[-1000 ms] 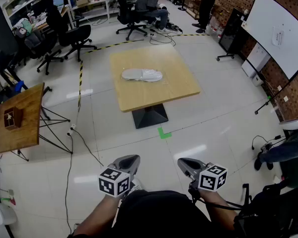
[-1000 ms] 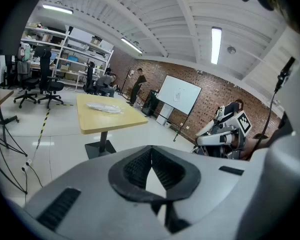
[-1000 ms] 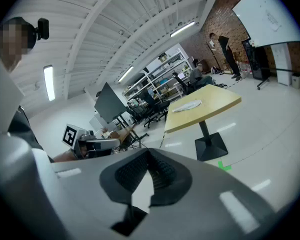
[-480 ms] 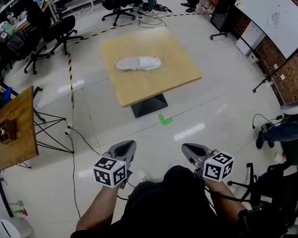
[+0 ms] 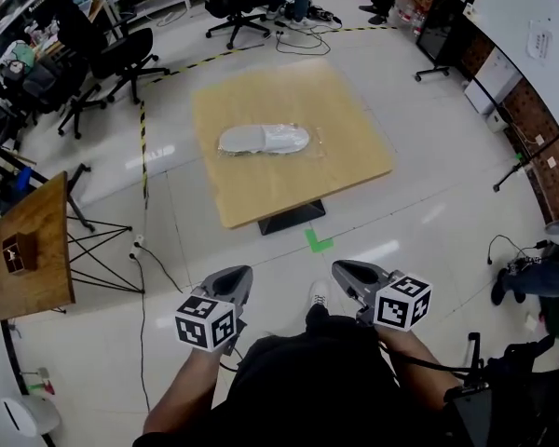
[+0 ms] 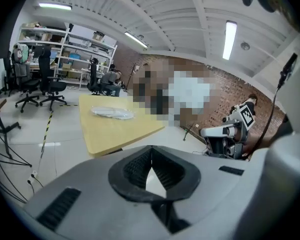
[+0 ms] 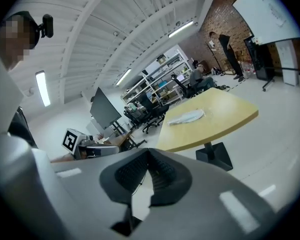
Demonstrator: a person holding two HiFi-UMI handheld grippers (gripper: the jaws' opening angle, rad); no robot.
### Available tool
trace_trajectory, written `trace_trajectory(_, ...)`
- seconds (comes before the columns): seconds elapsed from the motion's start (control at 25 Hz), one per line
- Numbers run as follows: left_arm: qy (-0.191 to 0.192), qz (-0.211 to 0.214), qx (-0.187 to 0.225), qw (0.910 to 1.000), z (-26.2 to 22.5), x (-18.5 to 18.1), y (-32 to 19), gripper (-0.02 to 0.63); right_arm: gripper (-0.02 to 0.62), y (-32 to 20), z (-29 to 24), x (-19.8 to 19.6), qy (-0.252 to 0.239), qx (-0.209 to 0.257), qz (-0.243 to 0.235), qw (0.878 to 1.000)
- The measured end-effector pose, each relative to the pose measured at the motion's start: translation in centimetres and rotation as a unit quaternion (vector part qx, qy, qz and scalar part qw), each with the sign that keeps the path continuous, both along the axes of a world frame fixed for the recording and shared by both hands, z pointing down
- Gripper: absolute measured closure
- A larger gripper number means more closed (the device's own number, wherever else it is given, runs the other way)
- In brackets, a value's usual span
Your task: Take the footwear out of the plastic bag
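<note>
Far from the onlooker, mid-counter (image 5: 349, 152), lies the footwear (image 5: 247, 140), enclosed in its plastic bag (image 5: 296, 139). Near, well apart from the counter: left hand-held gripper (image 5: 237, 277) and right hand-held gripper (image 5: 346, 273), jaws closed together, each holding nothing.

A square, light wooden table (image 5: 298, 180) stands on a dark pedestal (image 5: 293, 217) on the pale tiled floor (image 5: 429, 222); just far of its middle lies a clear plastic bag (image 5: 293, 139) holding pale footwear (image 5: 247, 139)
</note>
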State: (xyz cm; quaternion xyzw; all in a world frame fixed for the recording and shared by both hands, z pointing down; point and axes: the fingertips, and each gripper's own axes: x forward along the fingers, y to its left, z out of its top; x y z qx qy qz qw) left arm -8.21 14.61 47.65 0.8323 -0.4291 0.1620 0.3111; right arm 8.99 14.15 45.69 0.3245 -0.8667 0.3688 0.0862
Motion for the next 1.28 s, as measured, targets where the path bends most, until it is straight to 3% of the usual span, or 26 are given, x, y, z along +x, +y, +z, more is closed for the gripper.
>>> trace_trajectory(0.12, -0.005, -0.019, 0.014, 0.9997, -1.0, 1.9, -4.1, 0.598, 0.594, -4.2, -0.4, 1.3, -0.017, 0.008, -0.027, 0.999)
trace_trajectory(0.28, 0.022, -0.063, 0.013, 0.9977, -1.6, 3.1, -8.3, 0.599, 0.594, -8.3, -0.6, 2.5, -0.024, 0.019, -0.058, 0.998)
trace_trajectory(0.4, 0.010, -0.077, 0.010, 0.9970, -1.9, 3.4, -10.1, 0.598, 0.594, -10.8, -0.4, 3.4, -0.032, 0.012, -0.058, 0.998)
trace_trajectory(0.56, -0.029, -0.078, 0.004, 0.9965, -0.7, 1.2, -11.8, 0.598, 0.594, -12.8, 0.9, 2.4, -0.040, -0.006, -0.061, 0.997)
trace_trajectory(0.68, -0.028, -0.089, -0.004, 0.9957, 0.4, -0.5, -14.4, 0.598, 0.594, -15.0, 2.0, 1.8, -0.034, -0.022, -0.059, 0.997)
trace_trajectory(0.92, -0.042, -0.063, 0.005, 0.9971, 1.8, -4.3, -22.3, 0.598, 0.592, -21.0, 2.9, -0.1, -0.009, -0.026, -0.027, 0.999)
trace_trajectory(1.28, -0.079, 0.026, 0.018, 0.9964, 4.8, -7.7, -32.2, 0.579, 0.592, -28.1, 5.0, -2.8, 0.051, -0.018, 0.039, 0.998)
